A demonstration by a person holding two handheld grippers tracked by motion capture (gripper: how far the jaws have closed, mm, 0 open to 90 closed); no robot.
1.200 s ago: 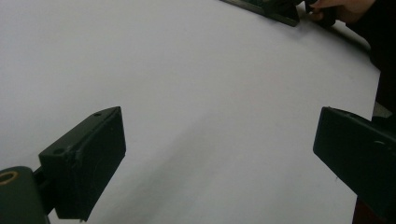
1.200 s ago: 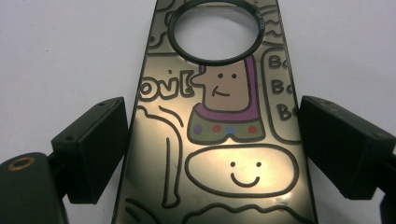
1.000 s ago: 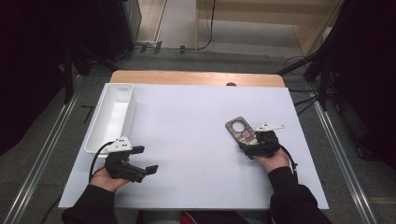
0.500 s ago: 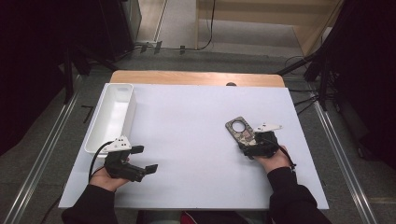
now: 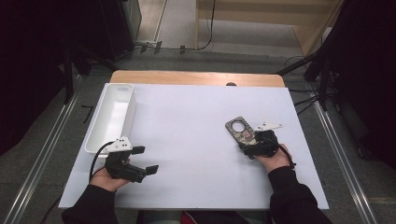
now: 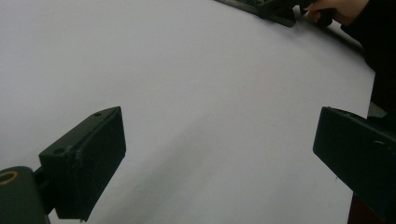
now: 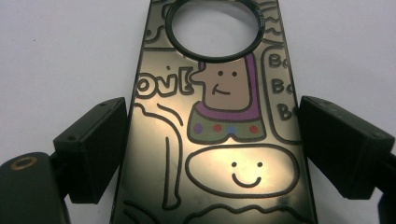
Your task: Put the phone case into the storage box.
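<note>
A dim room with dark gear at the sides and a grey floor surrounds a table point(image 5: 196, 77) whose wooden far edge peeks out from under a white sheet point(image 5: 187, 126) that covers almost all of the top. Most of that sheet is bare, so there is wide open room between the two hands.

The right gripper point(image 5: 251, 143) sits toward the right side of the sheet, well in from the right edge and from the near edge. In the right gripper view its jaws stand either side of a flat, glossy dark tag point(image 7: 217, 116) printed with cartoon faces and lettering, with a round ringed hole at the end farthest from the jaws. The tag lies flat on the sheet, its long edges running straight out ahead between the jaws. The left jaw's inner face meets the tag's edge; the right jaw sits just beside the other edge, and I cannot tell whether it presses or leaves a sliver of gap, so whether the tag is gripped stays unclear. Beyond the tag's holed end the sheet is open.

The left gripper point(image 5: 142, 161) rests near the sheet's near-left corner, jaws spread wide with nothing between them but white surface. Ahead of them the sheet runs clear across to the other hand. Just behind and beside this gripper a long white tray point(image 5: 100, 130) lies along the left edge of the sheet.
</note>
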